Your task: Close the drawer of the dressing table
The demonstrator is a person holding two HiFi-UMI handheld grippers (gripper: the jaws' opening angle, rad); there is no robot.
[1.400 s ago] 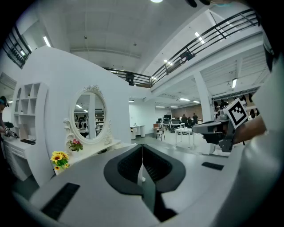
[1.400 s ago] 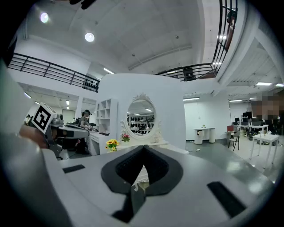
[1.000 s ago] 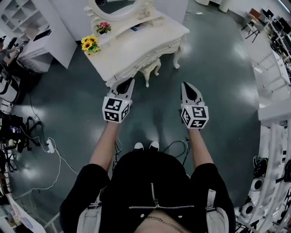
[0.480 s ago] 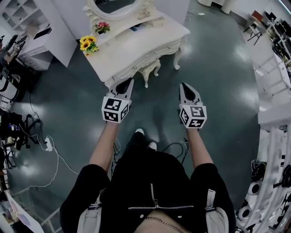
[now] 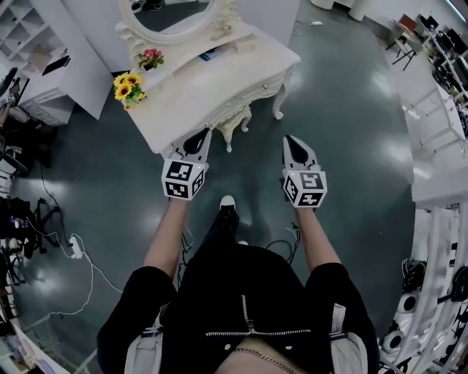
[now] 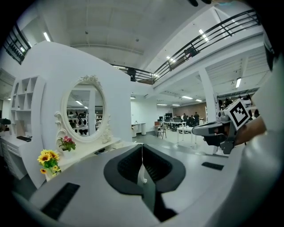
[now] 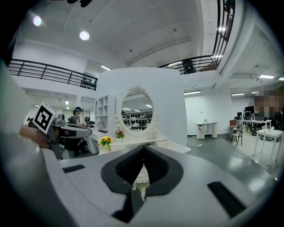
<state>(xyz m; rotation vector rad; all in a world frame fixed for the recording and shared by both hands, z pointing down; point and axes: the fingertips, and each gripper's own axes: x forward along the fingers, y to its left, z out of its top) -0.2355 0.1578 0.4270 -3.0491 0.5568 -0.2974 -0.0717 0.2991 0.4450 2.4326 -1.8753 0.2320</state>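
Note:
The cream dressing table (image 5: pixel 219 80) with an oval mirror (image 5: pixel 175 14) stands ahead of me in the head view. Its carved drawer front (image 5: pixel 245 95) faces me; I cannot tell how far any drawer stands out. My left gripper (image 5: pixel 199 134) is shut and empty, its tip right at the table's near corner. My right gripper (image 5: pixel 291 139) is also shut and empty, over the floor to the right of a carved leg (image 5: pixel 232 120). In the left gripper view the jaws (image 6: pixel 142 145) meet, with the mirror (image 6: pixel 84 108) beyond. The right gripper's own view shows its jaws (image 7: pixel 144 154) touching, pointed at the table (image 7: pixel 151 142).
Sunflowers (image 5: pixel 126 88) and pink flowers (image 5: pixel 151 57) stand on the table's left end. White shelving (image 5: pixel 29 29) is at far left, cables and a power strip (image 5: pixel 73 245) on the floor left. White furniture (image 5: pixel 439 146) lines the right. My shoe (image 5: pixel 227 201) steps forward.
Both grippers have moved forward toward the dressing table, which now sits closer and lower in view. The person has stepped forward with one foot. Both grippers stay shut.

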